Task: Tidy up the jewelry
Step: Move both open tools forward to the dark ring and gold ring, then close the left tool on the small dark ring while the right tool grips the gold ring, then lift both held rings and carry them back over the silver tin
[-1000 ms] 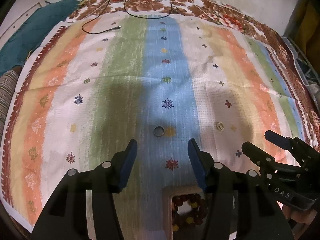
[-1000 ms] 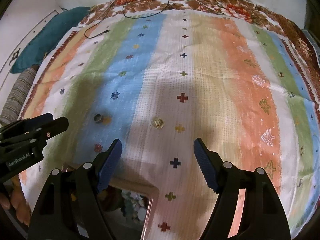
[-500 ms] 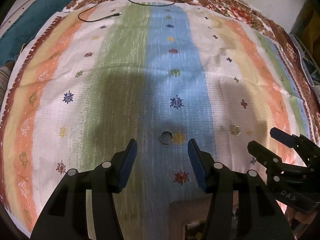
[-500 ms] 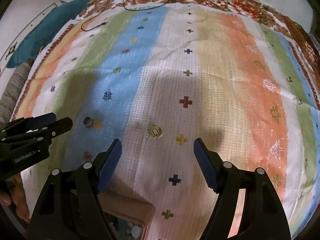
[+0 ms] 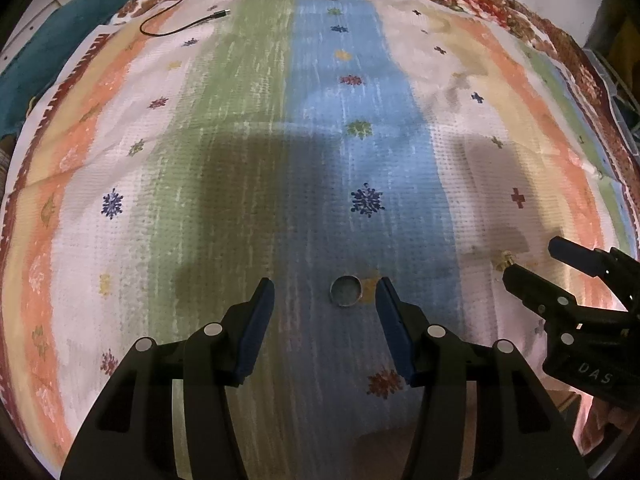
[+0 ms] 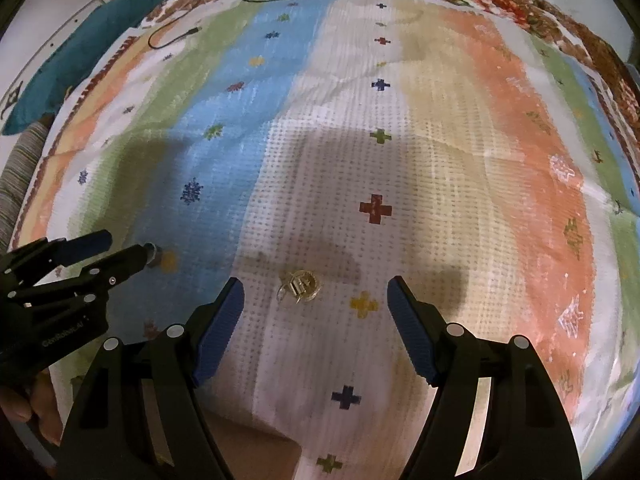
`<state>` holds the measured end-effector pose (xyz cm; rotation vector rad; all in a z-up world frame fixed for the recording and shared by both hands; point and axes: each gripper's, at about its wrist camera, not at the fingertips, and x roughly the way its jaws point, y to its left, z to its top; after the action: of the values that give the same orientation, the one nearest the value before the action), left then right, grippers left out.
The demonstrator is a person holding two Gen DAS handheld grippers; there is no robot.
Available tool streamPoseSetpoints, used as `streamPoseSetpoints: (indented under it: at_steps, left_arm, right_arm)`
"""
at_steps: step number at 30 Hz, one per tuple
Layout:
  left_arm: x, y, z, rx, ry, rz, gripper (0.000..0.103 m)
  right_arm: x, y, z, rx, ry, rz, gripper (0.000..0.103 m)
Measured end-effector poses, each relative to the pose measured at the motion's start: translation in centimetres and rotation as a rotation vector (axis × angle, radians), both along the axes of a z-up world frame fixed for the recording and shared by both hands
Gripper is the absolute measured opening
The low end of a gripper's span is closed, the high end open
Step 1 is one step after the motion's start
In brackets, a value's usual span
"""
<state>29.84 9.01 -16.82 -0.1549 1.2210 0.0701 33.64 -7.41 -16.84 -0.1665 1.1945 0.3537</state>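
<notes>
Nearest, at lower centre of each wrist view: left gripper (image 5: 325, 300) and right gripper (image 6: 314, 300), jaws spread wide on both, holding nothing. Closer now to their targets than a second ago; wooden box with beads, then visible at the bottom edge, almost out of view, only a brown corner (image 5: 384, 440) left.

Just ahead, between the left jaws and nearer the right-hand one: silver ring (image 5: 346, 290), flat on the blue stripe of the bedspread (image 5: 248, 128). Between the right jaws, left of centre: small gold earring (image 6: 299, 286) on the white stripe. Both pieces untouched, well apart from each other.

Probably lined up for two pickups; next, a lowering and closing on each.

Farther off, upper left: black cable (image 5: 180, 26), teal cushion (image 6: 80, 52).
</notes>
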Motion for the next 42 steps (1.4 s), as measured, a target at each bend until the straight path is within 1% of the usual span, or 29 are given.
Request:
streamPoseSetpoints:
  at_steps: [7,10,12,14,15,16,17,18,20,21,23,24,25,28,32,35,38,42]
  left_arm:
    - [0.6,0.1,-0.9,0.0,0.013,-0.011,0.053]
    - [0.7,0.0,-1.2,0.011,0.012,-0.02,0.053]
    - [0.8,-0.2,-1.4,0.015,0.01,-0.028,0.053]
    - [0.8,-0.3,-1.6,0.029,-0.004,-0.041,0.052]
    - [0.8,-0.3,-1.6,0.03,-0.009,-0.043,0.052]
    - [0.9,-0.3,-1.7,0.031,-0.009,-0.044,0.051]
    - [0.8,-0.3,-1.7,0.037,-0.009,-0.044,0.048]
    - [0.8,-0.3,-1.7,0.042,-0.009,-0.043,0.041]
    - [0.7,-0.2,-1.7,0.051,-0.003,-0.037,0.032]
    - [0.7,-0.1,-1.7,0.05,0.001,-0.033,0.029]
    - [0.6,0.0,-1.7,0.049,0.01,-0.028,0.025]
    - [0.5,0.0,-1.7,0.051,0.012,-0.026,0.021]
    - [0.6,-0.1,-1.7,0.054,0.013,-0.025,0.019]
    - [0.5,-0.2,-1.6,0.057,0.012,-0.029,0.019]
    - [0.0,-0.3,-1.0,0.043,0.006,-0.03,0.019]
    - [-0.6,-1.2,0.1,0.059,-0.02,-0.055,0.019]
    - [-1.2,-1.8,1.3,0.059,-0.044,-0.069,0.019]
    - [-2.1,-2.1,3.0,0.069,-0.083,-0.056,0.019]
  right_arm:
    - [0.6,0.6,-1.0,-0.025,0.007,0.02,0.074]
    - [0.7,1.0,-1.3,-0.046,0.003,0.03,0.066]
    - [0.9,1.1,-1.4,-0.055,-0.001,0.034,0.064]
    - [0.9,1.2,-1.4,-0.064,-0.004,0.035,0.056]
    - [0.9,1.2,-1.4,-0.07,-0.006,0.036,0.054]
    - [0.9,1.2,-1.5,-0.072,-0.005,0.038,0.049]
    - [0.8,1.2,-1.5,-0.079,-0.004,0.041,0.044]
    - [0.7,1.3,-1.5,-0.085,-0.004,0.047,0.041]
    - [0.7,1.2,-1.5,-0.084,0.002,0.051,0.031]
    - [0.8,1.2,-1.5,-0.084,0.007,0.049,0.028]
    - [0.8,1.2,-1.5,-0.083,0.012,0.047,0.019]
    - [0.8,1.2,-1.5,-0.083,0.012,0.046,0.019]
    - [0.7,1.2,-1.5,-0.084,0.01,0.048,0.018]
    - [0.7,1.2,-1.4,-0.082,0.005,0.047,0.018]
    - [0.4,1.2,-0.9,-0.08,-0.008,0.05,0.018]
    - [0.0,1.2,0.0,-0.074,-0.024,0.052,0.018]
    - [-0.9,1.1,1.0,-0.067,-0.045,0.057,0.018]
    - [-1.9,0.8,2.2,-0.064,-0.071,0.062,0.018]
